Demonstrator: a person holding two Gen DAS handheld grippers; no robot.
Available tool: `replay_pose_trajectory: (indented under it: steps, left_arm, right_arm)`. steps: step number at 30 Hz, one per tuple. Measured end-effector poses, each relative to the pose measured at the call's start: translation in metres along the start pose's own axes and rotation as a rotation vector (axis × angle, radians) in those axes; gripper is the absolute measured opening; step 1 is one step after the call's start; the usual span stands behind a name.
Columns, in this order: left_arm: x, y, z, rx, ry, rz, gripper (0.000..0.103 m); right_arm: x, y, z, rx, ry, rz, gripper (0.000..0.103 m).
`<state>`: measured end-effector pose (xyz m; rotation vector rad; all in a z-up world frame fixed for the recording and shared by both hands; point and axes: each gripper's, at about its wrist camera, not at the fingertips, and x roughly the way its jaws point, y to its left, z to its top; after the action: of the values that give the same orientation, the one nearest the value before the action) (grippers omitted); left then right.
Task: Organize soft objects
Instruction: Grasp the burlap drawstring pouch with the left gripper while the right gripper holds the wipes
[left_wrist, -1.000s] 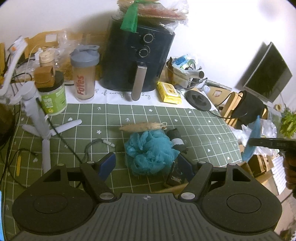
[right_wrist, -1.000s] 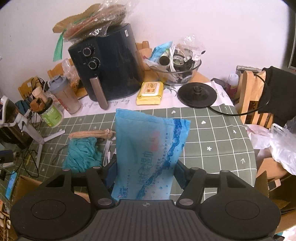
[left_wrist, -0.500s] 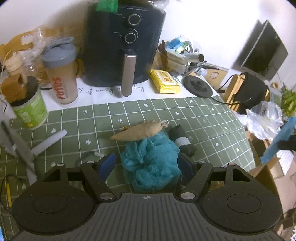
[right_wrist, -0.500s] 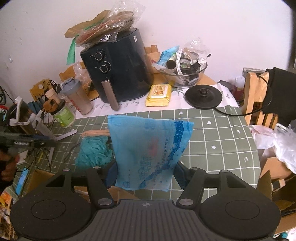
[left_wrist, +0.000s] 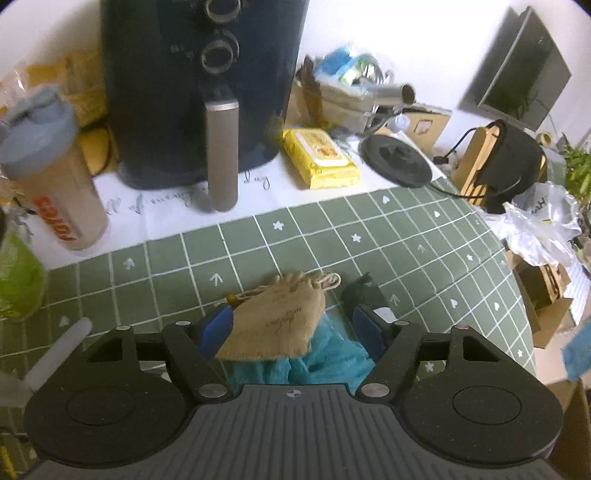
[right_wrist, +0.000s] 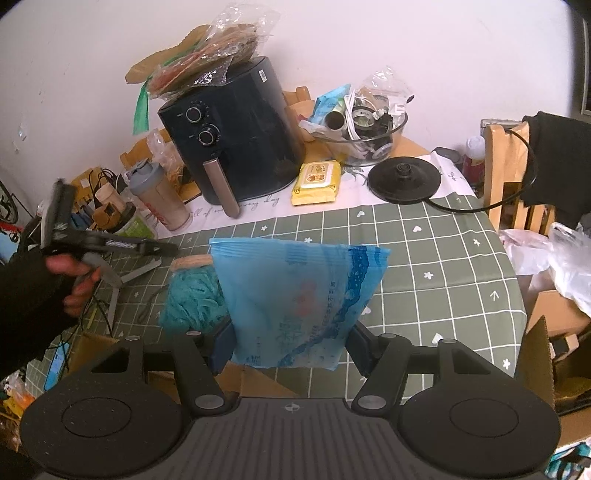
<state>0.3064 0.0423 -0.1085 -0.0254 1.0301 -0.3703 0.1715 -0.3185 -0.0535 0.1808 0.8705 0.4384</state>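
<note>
Clutter crowds a table (right_wrist: 443, 258) covered by a green cloth with a white grid. In the right wrist view, the right gripper (right_wrist: 290, 349) holds a blue wet-wipe pack (right_wrist: 295, 299) upright, its blue-padded fingers (right_wrist: 221, 349) clamped on the pack's lower sides. Behind the pack, toward 10 o'clock, a teal mesh bath sponge (right_wrist: 194, 299) lies on the cloth with a tan drawstring pouch (right_wrist: 190, 263) touching its far edge. At 9 o'clock a hand (right_wrist: 79, 282) in a dark sleeve carries the other gripper, seen side-on above the cloth. At 12 o'clock a dark air fryer (right_wrist: 236, 136) stands by the wall; a yellow wipes packet (right_wrist: 317, 181) lies just right of it, and a round black kettle base (right_wrist: 404, 179) sits at 1 o'clock. In the left wrist view, the left gripper (left_wrist: 291, 328) points down at the pouch and sponge. The tan drawstring pouch (left_wrist: 277, 321) lies between its fingers (left_wrist: 218, 326) on top of the teal mesh bath sponge (left_wrist: 332, 360); the fingers are closing, but they are not yet clamped on it, and whether the left pad touches the pouch cannot be told. A small dark object (left_wrist: 364, 293) lies just right of the pouch, at 1 o'clock from the gripper. A shaker bottle (left_wrist: 55, 181) stands at 10 o'clock beside the air fryer (left_wrist: 207, 85).
</note>
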Motion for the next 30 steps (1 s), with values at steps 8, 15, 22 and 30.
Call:
replay_pose_trajectory:
  steps: [8, 15, 22, 30]
  left_arm:
    - [0.038, 0.008, -0.001, -0.006, 0.128, -0.011, 0.008]
    - [0.014, 0.007, -0.001, -0.036, 0.049, -0.018, 0.004]
    - [-0.03, -0.006, -0.005, -0.052, -0.04, -0.004, 0.004]
    - [-0.082, -0.034, -0.015, -0.059, -0.135, 0.035, 0.004]
  right_arm:
    - [-0.019, 0.002, 0.005, -0.01, -0.041, -0.006, 0.065]
    - [-0.032, 0.003, 0.02, -0.038, -0.077, 0.002, 0.066]
    - [-0.027, 0.013, 0.027, -0.075, -0.061, 0.054, 0.065]
    - [-0.019, 0.027, 0.027, -0.11, 0.001, 0.155, 0.065]
